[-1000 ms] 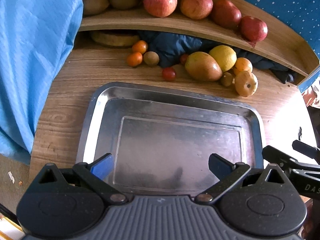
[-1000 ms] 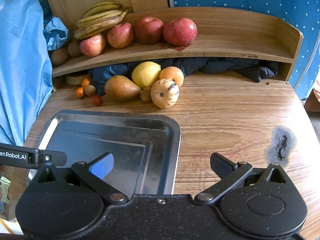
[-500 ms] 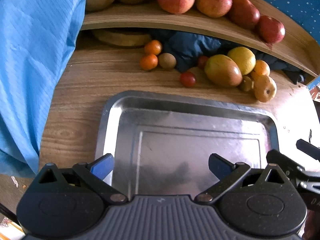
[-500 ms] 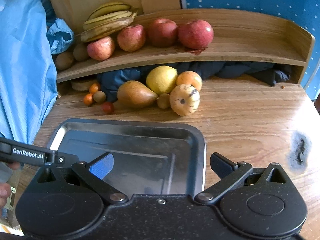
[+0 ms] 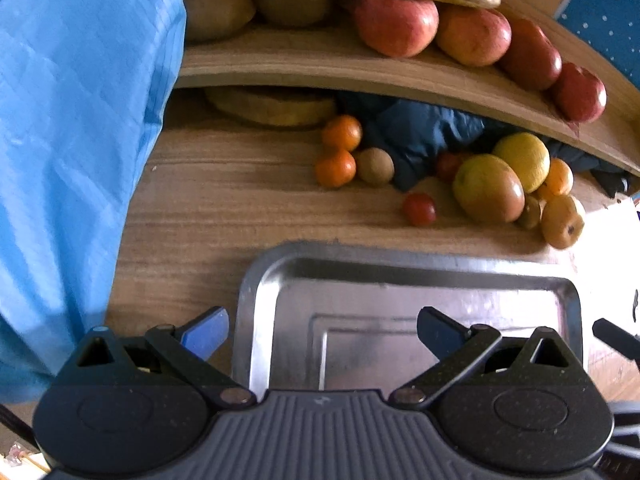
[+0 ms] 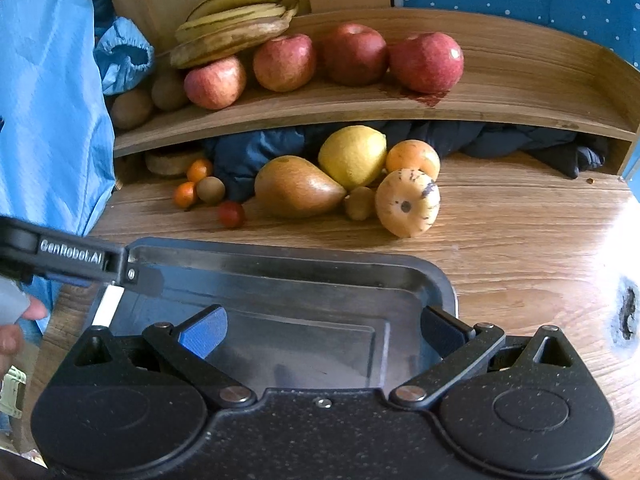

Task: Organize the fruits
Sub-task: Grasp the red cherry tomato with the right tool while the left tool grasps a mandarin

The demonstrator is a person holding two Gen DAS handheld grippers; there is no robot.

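Note:
A bare metal tray [image 5: 400, 268] [image 6: 280, 258] lies on the wooden table. Behind it sit loose fruits: a pear [image 6: 298, 186] [image 5: 488, 188], a lemon [image 6: 352, 156], an orange [image 6: 414, 156], a striped pale squash [image 6: 408, 202], a cherry tomato [image 5: 419, 209] [image 6: 231, 214], two small oranges [image 5: 335, 168] and a kiwi [image 5: 375, 166]. My left gripper [image 5: 322, 330] hovers open over the tray's near left corner, holding nothing. Over the tray's near right part my right gripper [image 6: 322, 330] is open too, with nothing between its fingers. The left gripper's body [image 6: 72, 258] shows at the right view's left edge.
A curved wooden shelf [image 6: 360, 110] carries several apples [image 6: 426, 62], bananas [image 6: 236, 20] and kiwis [image 6: 132, 108]. Dark blue cloth [image 6: 248, 152] is stuffed beneath it. Light blue fabric [image 5: 72, 140] hangs along the left. A dark burn mark [image 6: 628, 312] is on the table at right.
Both grippers have moved forward toward the fruit, the left also shifting left. The fruits now look larger and the tray sits lower in both views. Both stay open.

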